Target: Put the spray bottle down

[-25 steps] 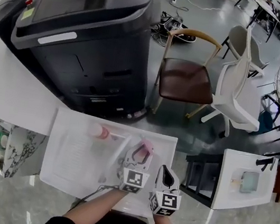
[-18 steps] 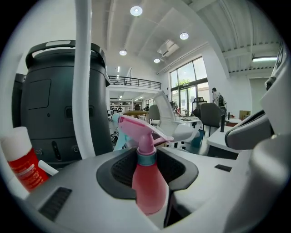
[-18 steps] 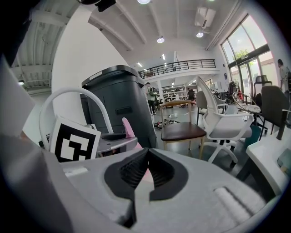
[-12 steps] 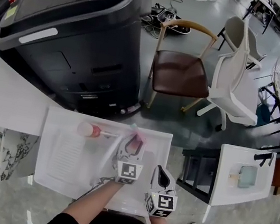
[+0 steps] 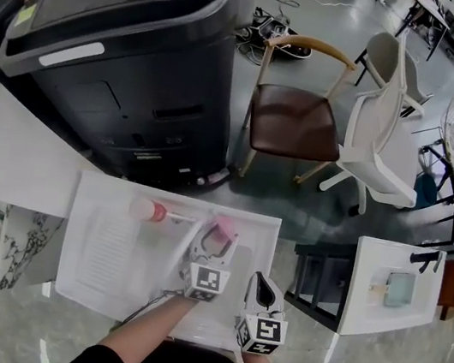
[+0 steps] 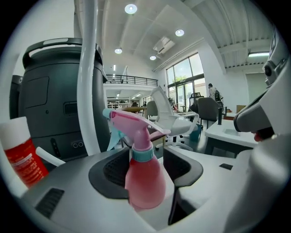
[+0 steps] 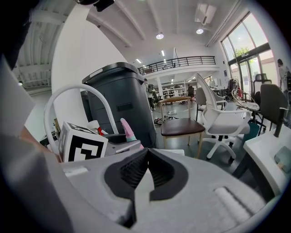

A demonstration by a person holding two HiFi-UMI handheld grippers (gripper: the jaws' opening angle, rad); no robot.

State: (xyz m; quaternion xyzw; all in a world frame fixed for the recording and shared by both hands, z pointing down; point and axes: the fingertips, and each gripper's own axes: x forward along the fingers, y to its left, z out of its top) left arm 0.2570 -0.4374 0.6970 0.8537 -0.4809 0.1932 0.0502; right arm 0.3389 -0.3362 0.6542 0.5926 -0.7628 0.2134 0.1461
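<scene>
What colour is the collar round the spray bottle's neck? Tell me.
Teal collar on the pink spray bottle; left gripper view shows it best.

Lower left of the white table [image 5: 92, 279] lies bare; a red-and-white container [image 5: 145, 209] blocks its upper left; a white hoop [image 6: 87, 82] rises mid-table; the spray bottle [image 5: 222, 226] occupies the upper right corner.

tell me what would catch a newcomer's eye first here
The pink spray bottle, upright over the white table between the left gripper's opening fingers. Behind the table looms a big dark office printer, with a brown-seated wooden chair to its right.
</scene>
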